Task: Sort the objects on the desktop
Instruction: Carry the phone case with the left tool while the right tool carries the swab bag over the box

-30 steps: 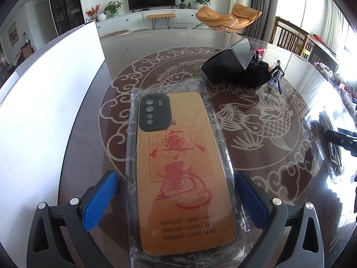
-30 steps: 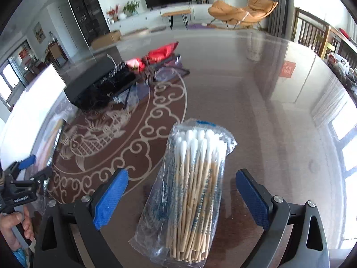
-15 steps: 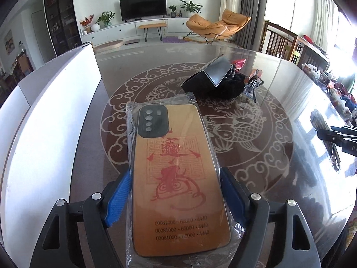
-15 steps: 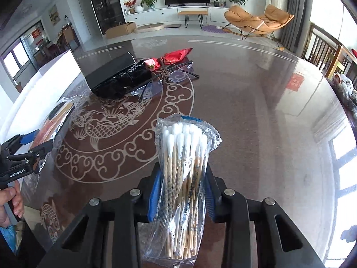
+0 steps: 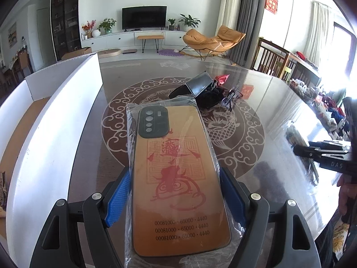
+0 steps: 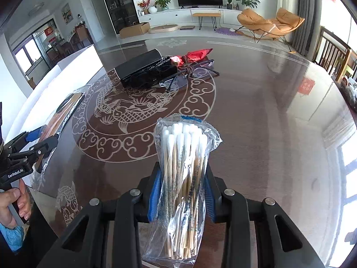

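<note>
My left gripper (image 5: 177, 197) is shut on an orange phone case (image 5: 176, 174) in a clear plastic sleeve, held lifted above the table with its blue pads on both long edges. The right gripper (image 6: 181, 195) is shut on a clear bag of cotton swabs (image 6: 184, 178), also raised off the tabletop, white tips pointing away from me. In the right wrist view the left gripper (image 6: 42, 141) with the phone case (image 6: 64, 109) appears at the far left, held by a hand (image 6: 13, 203). The right gripper (image 5: 323, 156) shows at the right edge of the left wrist view.
A white open cardboard box (image 5: 55, 116) stands along the table's left side. On the dark patterned table (image 6: 256, 111) lie a black case (image 6: 139, 67), a black cord bundle (image 6: 149, 78), glasses (image 6: 189, 73) and a red wrapped item (image 6: 196, 54).
Both grippers closed from open onto their objects, the left on the phone case and the right on the swab bag. Both then rose with them off the table.
</note>
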`<state>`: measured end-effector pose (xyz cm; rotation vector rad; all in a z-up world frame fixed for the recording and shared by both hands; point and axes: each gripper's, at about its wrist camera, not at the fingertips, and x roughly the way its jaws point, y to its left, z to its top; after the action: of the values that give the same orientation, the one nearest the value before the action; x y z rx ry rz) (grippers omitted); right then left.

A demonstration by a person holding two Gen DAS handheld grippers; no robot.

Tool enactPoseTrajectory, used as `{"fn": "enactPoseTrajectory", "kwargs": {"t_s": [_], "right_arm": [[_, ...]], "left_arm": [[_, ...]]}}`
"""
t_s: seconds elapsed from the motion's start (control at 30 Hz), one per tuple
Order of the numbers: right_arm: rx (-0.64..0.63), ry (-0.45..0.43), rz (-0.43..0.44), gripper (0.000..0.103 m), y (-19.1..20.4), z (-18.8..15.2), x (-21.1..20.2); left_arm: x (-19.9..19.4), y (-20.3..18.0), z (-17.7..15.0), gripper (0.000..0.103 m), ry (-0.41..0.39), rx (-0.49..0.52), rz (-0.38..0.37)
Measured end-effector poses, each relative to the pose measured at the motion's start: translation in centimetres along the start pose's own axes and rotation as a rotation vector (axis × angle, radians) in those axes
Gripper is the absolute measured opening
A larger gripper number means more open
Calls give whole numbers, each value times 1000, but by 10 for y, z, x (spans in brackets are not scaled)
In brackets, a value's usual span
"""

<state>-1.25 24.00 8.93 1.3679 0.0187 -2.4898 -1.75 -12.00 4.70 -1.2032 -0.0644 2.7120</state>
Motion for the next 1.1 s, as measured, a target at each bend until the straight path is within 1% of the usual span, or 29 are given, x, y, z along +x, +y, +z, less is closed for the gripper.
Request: {"fn": "enactPoseTrajectory", "kwargs": {"t_s": [0.1, 0.17, 0.27, 0.37, 0.43, 0.5, 0.57, 0.67, 0.73, 0.83, 0.93, 1.0, 1.07, 1.1], "right_arm": [[-62, -8, 18, 35, 26, 18, -2], [-106, -32, 39, 35, 48, 37, -8], [-160, -81, 99, 35, 89, 69, -18], [-203, -125, 162, 35, 129, 97, -27], [-227, -153, 198, 35, 152, 110, -32], [-251, -171, 217, 35, 170, 116, -35], [-258, -169, 232, 35, 184, 119, -34], [-272, -148, 275, 35, 211, 128, -27], [-294, -149, 302, 35, 237, 138, -25], [-325, -163, 370, 35, 283, 153, -25], [-367, -167, 428, 35, 334, 162, -19], [-401, -158, 453, 35, 367, 162, -8], [-423, -125, 471, 35, 396, 161, 13], [-434, -105, 466, 35, 409, 159, 25]], "left_arm": [[-24, 15, 15, 76, -49, -46, -31], [-41, 30, 26, 76, -79, -66, -27], [-67, 65, 40, 76, -119, -122, -17], [-87, 104, 48, 76, -143, -175, 7], [-100, 122, 49, 76, -157, -177, 35], [-113, 132, 48, 76, -168, -165, 57], [-126, 141, 46, 76, -189, -169, 78], [-142, 163, 47, 76, -209, -194, 85], [-150, 182, 48, 76, -219, -199, 135], [-159, 221, 45, 76, -212, -229, 215], [-161, 261, 38, 76, -183, -267, 281], [-153, 282, 34, 76, -148, -289, 303], [-142, 298, 29, 76, -108, -301, 317], [-137, 306, 27, 76, -88, -305, 320]]}}
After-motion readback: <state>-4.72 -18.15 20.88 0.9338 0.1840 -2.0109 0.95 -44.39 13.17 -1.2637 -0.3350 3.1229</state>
